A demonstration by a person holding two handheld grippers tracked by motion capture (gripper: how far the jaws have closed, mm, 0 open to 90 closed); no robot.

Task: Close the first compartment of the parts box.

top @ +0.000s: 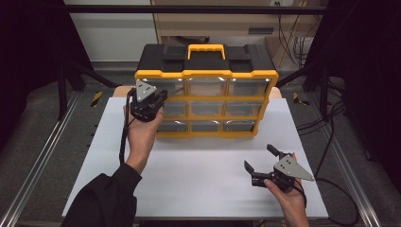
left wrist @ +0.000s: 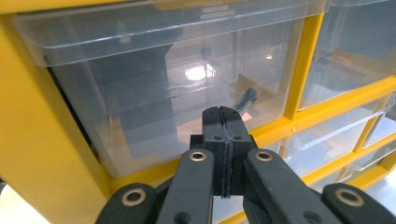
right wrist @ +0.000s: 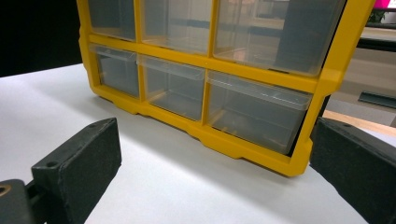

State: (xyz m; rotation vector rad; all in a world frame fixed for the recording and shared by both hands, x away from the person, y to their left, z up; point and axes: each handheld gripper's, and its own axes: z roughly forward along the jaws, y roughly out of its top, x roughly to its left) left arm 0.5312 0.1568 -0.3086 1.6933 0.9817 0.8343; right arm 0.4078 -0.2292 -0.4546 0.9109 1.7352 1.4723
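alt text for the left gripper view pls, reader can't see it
The left gripper, jaws shut with nothing between them, points at a clear plastic drawer at the left end of a yellow-framed organizer. A small dark bolt-like part lies inside the drawer. More clear drawers sit to the right.

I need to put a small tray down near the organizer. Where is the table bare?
The white table is bare in front of the drawer cabinet, between the left gripper and right gripper. Crowded: the cabinet's left edge, where the left gripper sits at a drawer.
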